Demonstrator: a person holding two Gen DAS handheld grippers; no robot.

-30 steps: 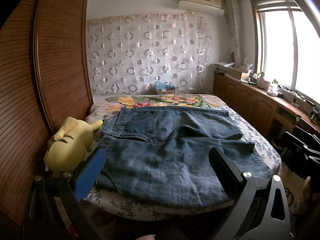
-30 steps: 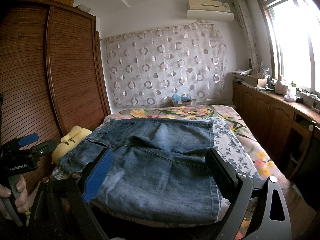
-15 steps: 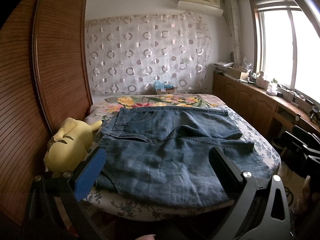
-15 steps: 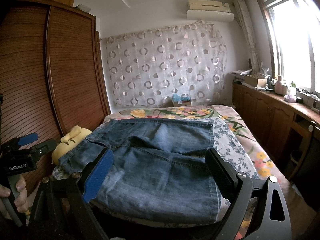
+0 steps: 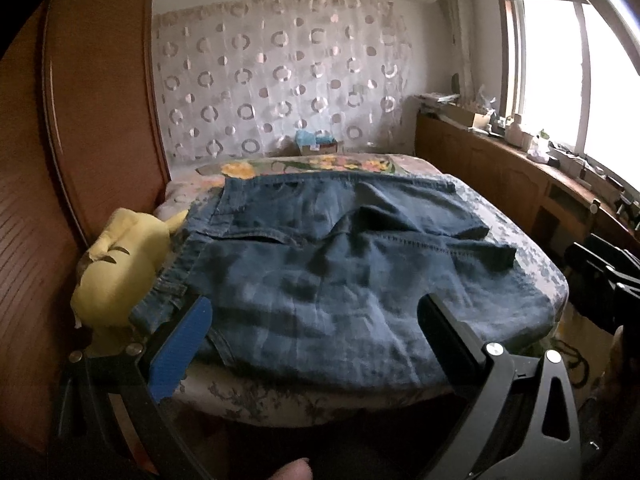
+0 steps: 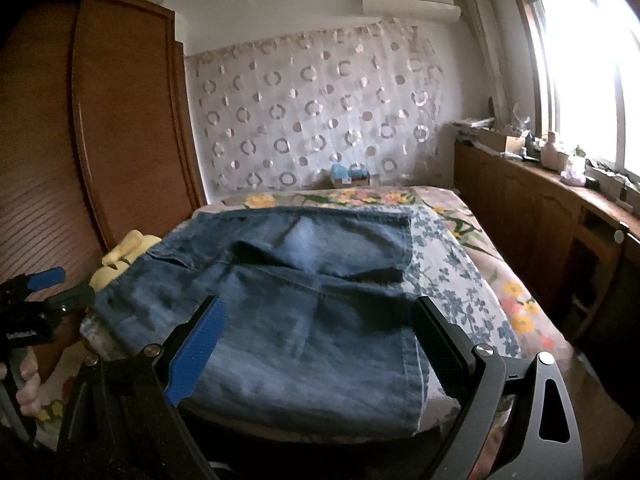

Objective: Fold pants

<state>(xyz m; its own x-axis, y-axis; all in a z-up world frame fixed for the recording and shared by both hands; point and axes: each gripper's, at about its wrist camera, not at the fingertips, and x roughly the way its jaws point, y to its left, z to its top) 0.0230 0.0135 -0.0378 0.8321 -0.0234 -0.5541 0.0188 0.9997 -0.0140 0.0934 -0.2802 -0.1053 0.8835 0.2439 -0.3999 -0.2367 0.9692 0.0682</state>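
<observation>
Blue denim pants (image 5: pixel 328 272) lie folded over on the floral bed, waistband to the left and leg ends to the right; they also show in the right wrist view (image 6: pixel 288 304). My left gripper (image 5: pixel 316 320) is open and empty, held at the bed's near edge over the pants' front hem. My right gripper (image 6: pixel 320 320) is open and empty, over the near right part of the pants. The left gripper also shows in the right wrist view (image 6: pixel 36 304) at the far left, held by a hand.
A yellow plush toy (image 5: pixel 120 264) lies at the bed's left edge beside the wooden wardrobe (image 5: pixel 80 140). A wooden cabinet (image 6: pixel 540 220) with clutter runs under the window on the right. A small box (image 5: pixel 316 144) sits at the bed's head.
Both grippers have moved slightly forward and down toward the pants; the right view has shifted a little to the left. The pants have not moved.
</observation>
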